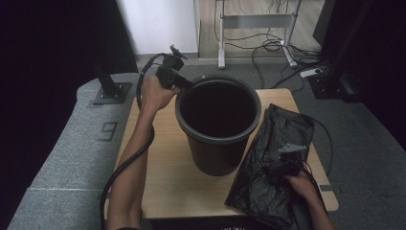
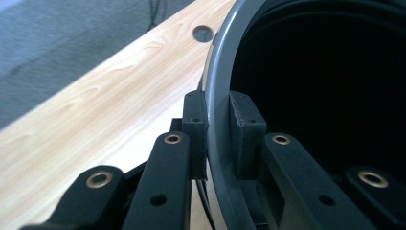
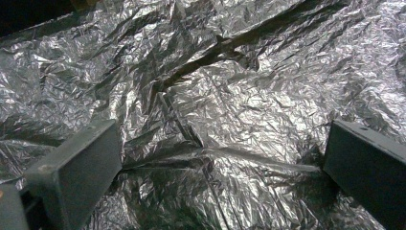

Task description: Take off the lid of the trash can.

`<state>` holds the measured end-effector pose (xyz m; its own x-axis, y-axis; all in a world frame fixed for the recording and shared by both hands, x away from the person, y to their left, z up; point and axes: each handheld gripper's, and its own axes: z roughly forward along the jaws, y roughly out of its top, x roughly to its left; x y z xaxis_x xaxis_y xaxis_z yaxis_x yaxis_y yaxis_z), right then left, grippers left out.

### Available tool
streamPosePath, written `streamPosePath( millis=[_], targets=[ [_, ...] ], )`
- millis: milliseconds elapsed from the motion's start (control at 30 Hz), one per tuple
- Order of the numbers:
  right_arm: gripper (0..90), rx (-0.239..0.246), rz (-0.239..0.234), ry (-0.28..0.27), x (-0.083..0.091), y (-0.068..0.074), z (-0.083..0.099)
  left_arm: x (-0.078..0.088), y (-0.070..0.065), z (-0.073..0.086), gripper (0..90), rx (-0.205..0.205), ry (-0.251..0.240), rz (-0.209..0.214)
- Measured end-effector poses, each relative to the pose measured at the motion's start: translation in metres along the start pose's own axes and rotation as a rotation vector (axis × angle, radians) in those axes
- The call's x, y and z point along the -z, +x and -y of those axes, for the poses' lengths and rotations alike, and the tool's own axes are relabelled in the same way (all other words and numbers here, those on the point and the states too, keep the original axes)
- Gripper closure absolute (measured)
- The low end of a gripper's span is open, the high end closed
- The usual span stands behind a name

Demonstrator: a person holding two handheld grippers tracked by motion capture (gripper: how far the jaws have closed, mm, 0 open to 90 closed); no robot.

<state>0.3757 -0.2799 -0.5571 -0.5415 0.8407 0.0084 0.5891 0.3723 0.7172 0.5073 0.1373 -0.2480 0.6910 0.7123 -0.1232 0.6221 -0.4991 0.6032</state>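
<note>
A dark grey bucket (image 1: 218, 120) stands upright in the middle of the wooden table (image 1: 163, 167), its inside dark and unreadable. My left gripper (image 1: 181, 85) sits at the bucket's far left edge. In the left gripper view one jaw is outside and one inside the bucket rim (image 2: 215, 72), and my left gripper (image 2: 218, 112) is shut on it. A crumpled black plastic bag (image 1: 273, 143) lies flat to the right of the bucket. My right gripper (image 1: 282, 160) rests on it. Its jaws stand wide apart over the wrinkled bag (image 3: 239, 72), so my right gripper (image 3: 220, 158) is open.
The table top (image 2: 95, 105) has a round cable hole (image 2: 203, 33) near its far edge. Grey padded floor (image 1: 62, 143) surrounds the table. A white desk frame (image 1: 256, 28) and loose cables (image 1: 268, 48) lie beyond. A black stand base (image 1: 112, 91) sits at the left.
</note>
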Motion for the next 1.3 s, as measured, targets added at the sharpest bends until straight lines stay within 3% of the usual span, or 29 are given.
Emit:
streamPosePath(
  millis=[67, 100, 200, 233, 700, 833, 900, 933, 1033, 1100, 1300],
  targets=[
    [0.0, 0.000, 0.000, 0.000, 0.000, 0.000, 0.000, 0.001, 0.001, 0.000, 79.1, 0.010, -0.004, 0.007],
    [0.0, 0.000, 0.000, 0.000, 0.000, 0.000, 0.000, 0.003, 0.003, 0.001, 79.2, 0.033, -0.007, 0.036],
    [0.0, 0.000, 0.000, 0.000, 0.000, 0.000, 0.000, 0.006, 0.004, 0.000, 79.3, 0.050, -0.005, 0.051],
    [0.0, 0.000, 0.000, 0.000, 0.000, 0.000, 0.000, 0.008, 0.006, 0.000, 79.4, 0.069, -0.010, 0.073],
    [0.0, 0.000, 0.000, 0.000, 0.000, 0.000, 0.000, 0.023, 0.006, -0.008, 79.7, 0.090, 0.003, 0.114],
    [0.0, 0.001, 0.000, 0.000, 0.000, 0.000, 0.000, 0.028, 0.008, -0.009, 79.7, 0.106, 0.002, 0.148],
    [0.0, 0.001, 0.001, 0.000, 0.000, 0.000, 0.000, 0.032, 0.010, -0.008, 79.5, 0.126, -0.018, 0.197],
    [0.0, 0.001, 0.001, 0.000, 0.000, 0.000, 0.000, 0.035, 0.009, -0.009, 79.2, 0.126, -0.012, 0.165],
    [0.0, 0.001, 0.001, 0.000, 0.000, 0.000, 0.000, 0.037, 0.008, -0.008, 79.3, 0.113, -0.006, 0.140],
    [0.0, 0.001, 0.001, 0.000, 0.000, 0.000, 0.000, 0.036, 0.008, -0.006, 79.3, 0.096, 0.038, 0.044],
    [0.0, 0.000, 0.000, 0.000, 0.000, 0.000, 0.000, 0.035, 0.018, 0.004, 79.0, 0.116, 0.026, 0.044]
  ],
)
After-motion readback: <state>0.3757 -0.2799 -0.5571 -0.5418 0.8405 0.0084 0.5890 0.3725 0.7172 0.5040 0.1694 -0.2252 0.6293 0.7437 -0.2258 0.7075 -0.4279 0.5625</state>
